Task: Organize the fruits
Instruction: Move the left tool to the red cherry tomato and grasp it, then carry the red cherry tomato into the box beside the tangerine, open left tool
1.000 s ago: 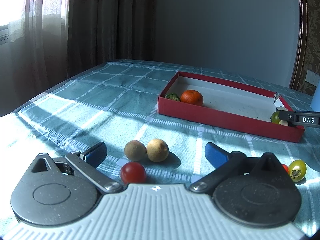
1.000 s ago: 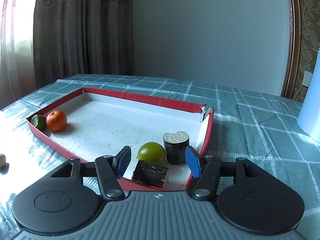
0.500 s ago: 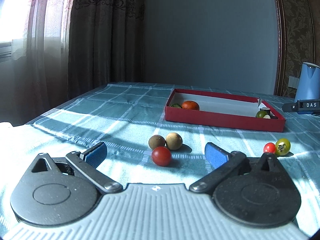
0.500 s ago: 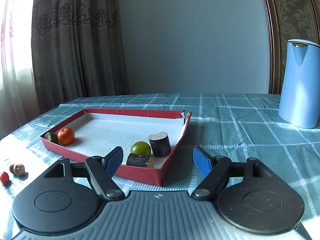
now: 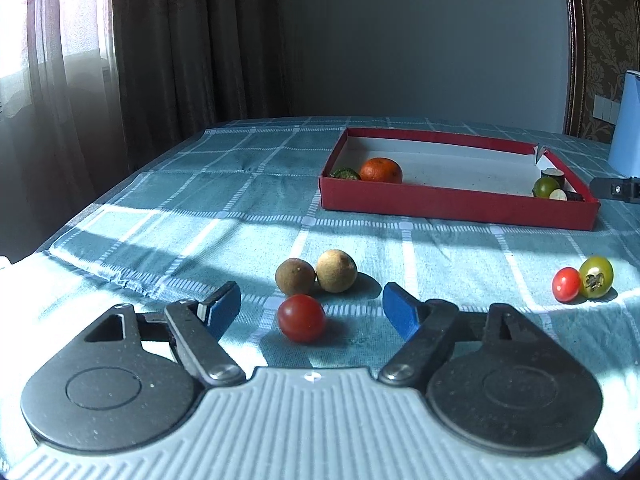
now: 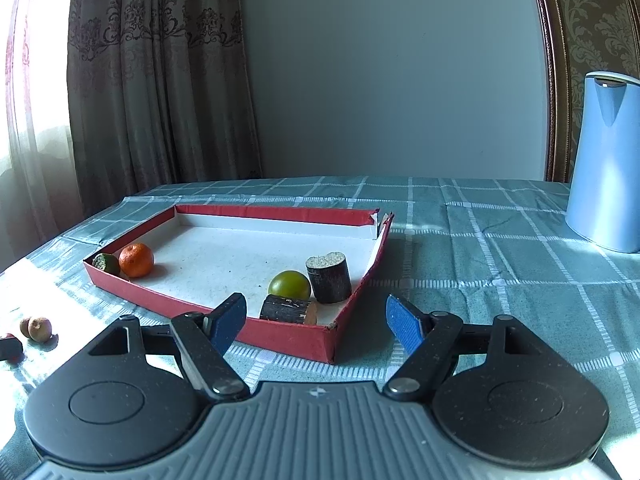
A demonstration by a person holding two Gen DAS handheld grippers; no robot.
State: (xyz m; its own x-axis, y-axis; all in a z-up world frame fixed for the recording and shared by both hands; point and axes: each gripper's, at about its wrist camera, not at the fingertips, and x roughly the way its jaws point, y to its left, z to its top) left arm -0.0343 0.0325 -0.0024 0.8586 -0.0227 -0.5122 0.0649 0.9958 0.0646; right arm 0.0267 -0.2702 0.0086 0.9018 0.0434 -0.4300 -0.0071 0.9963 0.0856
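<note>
The left gripper [image 5: 312,306] hangs released over the desk [image 5: 200,216], its blue pads wide apart with a red cherry tomato [image 5: 301,318] on the cloth between them, touched by neither. Just beyond it two brown round fruits [image 5: 316,271] sit touching each other. To the right, well apart, a smaller red tomato [image 5: 566,284] rests against a green tomato [image 5: 596,277] whose stem scar faces the camera.

The red tray [image 5: 456,204] lies with its long axis running left to right in the left wrist view. An orange [image 5: 381,170] and a dark green fruit [image 5: 345,173] sit in its near left corner.

The right gripper [image 6: 316,320] is also released and empty, just in front of the tray's near right corner. Only this view shows that corner clearly: a green round fruit [image 6: 289,284], a dark stubby cylinder [image 6: 329,279] standing upright with its pale cut face up, and a second dark cylinder [image 6: 288,310] lying on its side, long axis left to right.

A blue jug [image 6: 606,160] stands at the right; no writing is readable anywhere
</note>
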